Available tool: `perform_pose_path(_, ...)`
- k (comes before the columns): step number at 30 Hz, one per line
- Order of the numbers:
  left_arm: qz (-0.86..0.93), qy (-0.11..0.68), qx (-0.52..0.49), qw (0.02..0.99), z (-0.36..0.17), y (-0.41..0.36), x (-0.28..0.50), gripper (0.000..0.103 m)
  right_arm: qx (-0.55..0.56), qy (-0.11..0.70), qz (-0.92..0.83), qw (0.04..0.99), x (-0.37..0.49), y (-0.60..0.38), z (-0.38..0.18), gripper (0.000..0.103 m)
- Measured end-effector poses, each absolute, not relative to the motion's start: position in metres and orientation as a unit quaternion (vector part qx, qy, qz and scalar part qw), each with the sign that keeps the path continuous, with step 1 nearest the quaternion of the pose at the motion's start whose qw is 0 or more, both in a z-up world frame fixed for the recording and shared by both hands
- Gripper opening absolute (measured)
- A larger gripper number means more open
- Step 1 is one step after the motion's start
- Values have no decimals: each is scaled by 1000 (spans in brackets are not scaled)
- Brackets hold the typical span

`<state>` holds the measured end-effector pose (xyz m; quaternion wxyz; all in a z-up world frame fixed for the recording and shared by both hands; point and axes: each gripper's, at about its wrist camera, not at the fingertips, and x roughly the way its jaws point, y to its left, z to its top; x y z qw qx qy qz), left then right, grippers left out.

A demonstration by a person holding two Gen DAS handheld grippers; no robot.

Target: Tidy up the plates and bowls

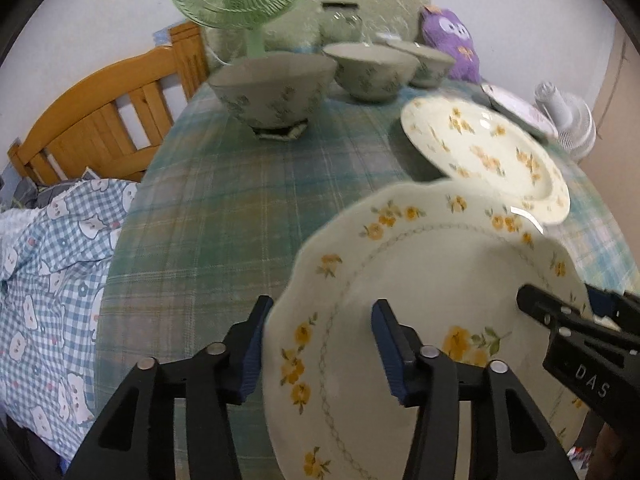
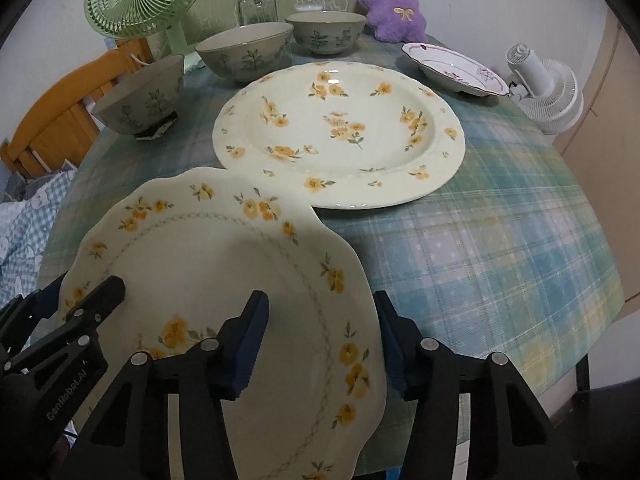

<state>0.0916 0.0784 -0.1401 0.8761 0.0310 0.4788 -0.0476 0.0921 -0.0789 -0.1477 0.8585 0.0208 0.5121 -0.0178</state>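
Ahead of my left gripper [image 1: 318, 322] the three bowls [image 1: 276, 88] and glass jar [image 1: 342, 20] are motion-blurred. The scalloped plate [image 1: 420, 280] between its fingers runs off the lower edge, and I cannot tell whether the pads press its rim. My right gripper [image 2: 320, 316] hides that plate's near rim.

Both wrist views look steeply down, close over the same scalloped plate [image 1: 420, 280].
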Motion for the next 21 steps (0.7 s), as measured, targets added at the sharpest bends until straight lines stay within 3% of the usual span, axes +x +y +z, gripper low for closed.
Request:
perform_pose_path(12,-59,503,3,862,-140,87,99,56,21,520,-23,854,92,-74,-137,56)
perform_pose_path(21,-67,501,12,863,-106,82,97,56,21,530,-35,847,92,-76,-106,56)
